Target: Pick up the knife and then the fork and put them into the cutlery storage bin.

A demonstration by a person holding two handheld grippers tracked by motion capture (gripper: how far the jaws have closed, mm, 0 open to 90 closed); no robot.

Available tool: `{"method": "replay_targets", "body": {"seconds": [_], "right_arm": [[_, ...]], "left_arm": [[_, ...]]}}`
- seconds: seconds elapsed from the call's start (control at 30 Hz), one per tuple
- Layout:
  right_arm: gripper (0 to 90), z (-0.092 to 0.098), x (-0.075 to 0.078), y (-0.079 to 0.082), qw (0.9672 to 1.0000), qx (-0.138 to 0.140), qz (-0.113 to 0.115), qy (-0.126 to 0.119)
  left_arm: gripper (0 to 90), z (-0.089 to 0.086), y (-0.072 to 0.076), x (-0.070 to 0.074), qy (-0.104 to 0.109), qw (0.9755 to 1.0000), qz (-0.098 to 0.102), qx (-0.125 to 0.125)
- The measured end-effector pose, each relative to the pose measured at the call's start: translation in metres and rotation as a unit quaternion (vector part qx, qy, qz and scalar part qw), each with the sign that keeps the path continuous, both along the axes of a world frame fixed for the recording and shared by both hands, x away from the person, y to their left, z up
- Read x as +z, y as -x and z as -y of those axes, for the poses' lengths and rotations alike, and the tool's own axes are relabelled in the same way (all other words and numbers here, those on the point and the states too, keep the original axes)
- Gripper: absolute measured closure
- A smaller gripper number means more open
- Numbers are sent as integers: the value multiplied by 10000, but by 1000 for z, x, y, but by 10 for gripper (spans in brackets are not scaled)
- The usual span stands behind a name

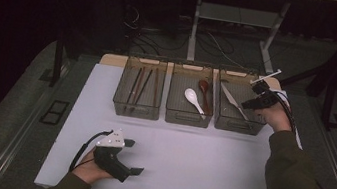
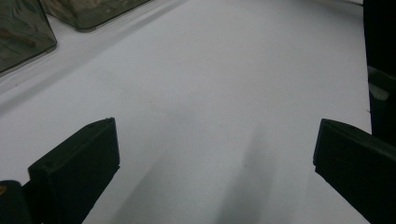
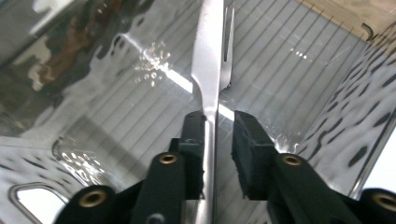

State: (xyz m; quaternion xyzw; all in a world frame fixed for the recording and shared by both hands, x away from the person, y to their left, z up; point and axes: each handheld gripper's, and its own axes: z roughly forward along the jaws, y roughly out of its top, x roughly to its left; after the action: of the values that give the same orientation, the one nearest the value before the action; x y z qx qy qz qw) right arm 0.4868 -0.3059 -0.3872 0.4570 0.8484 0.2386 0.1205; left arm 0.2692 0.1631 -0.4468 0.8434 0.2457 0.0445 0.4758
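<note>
1. Jaws of the right gripper [image 3: 218, 135] stand a little apart around a table knife [image 3: 208, 70]; the left pad touches the handle, the right pad shows a gap, so the grip looks slack rather than clamped.
2. Knife's long axis runs straight out from the jaws, blade pointing away, with a fork [image 3: 227, 51] lying just beside it on the bin floor.
3. From the high view, that right gripper [image 1: 257, 97] hangs over the right-hand bin [image 1: 257, 130] at the table's far right corner, so the knife lies inside this bin.
4. Middle bin [image 1: 173, 115] holds a white spoon [image 1: 193, 99]; the left bin [image 1: 122, 105] holds chopsticks.
5. Left gripper [image 1: 129, 157] rests near the table's near edge, jaws wide apart on nothing, well apart from the bins; the right hand is the nearer one.
</note>
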Motion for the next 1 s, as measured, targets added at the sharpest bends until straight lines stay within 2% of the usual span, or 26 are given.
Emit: {"method": "replay_targets", "body": {"seconds": [0.2, 0.47, 0.63, 0.73, 0.9, 1.0], "right_arm": [[550, 6, 2, 1, 9991, -81, 90, -406], [383, 6, 6, 7, 9972, -134, 446, -587], [309, 4, 9, 15, 9952, -73, 695, -692], [278, 4, 10, 21, 9934, 4, 777, -849], [218, 5, 11, 28, 9919, 67, 919, -875], [199, 6, 12, 34, 9900, 93, 1006, -983]], "left_arm": [[0, 0, 0, 0, -1, 10000, -7, 7], [0, -1, -1, 0, -16, 10000, -21, 50], [0, -1, -2, 0, -15, 10000, -27, 78], [0, -1, -2, 0, -1, 10000, -23, 86], [0, -1, -3, 0, -19, 9999, -32, 93], [0, -2, -2, 0, 2, 9999, -38, 116]]}}
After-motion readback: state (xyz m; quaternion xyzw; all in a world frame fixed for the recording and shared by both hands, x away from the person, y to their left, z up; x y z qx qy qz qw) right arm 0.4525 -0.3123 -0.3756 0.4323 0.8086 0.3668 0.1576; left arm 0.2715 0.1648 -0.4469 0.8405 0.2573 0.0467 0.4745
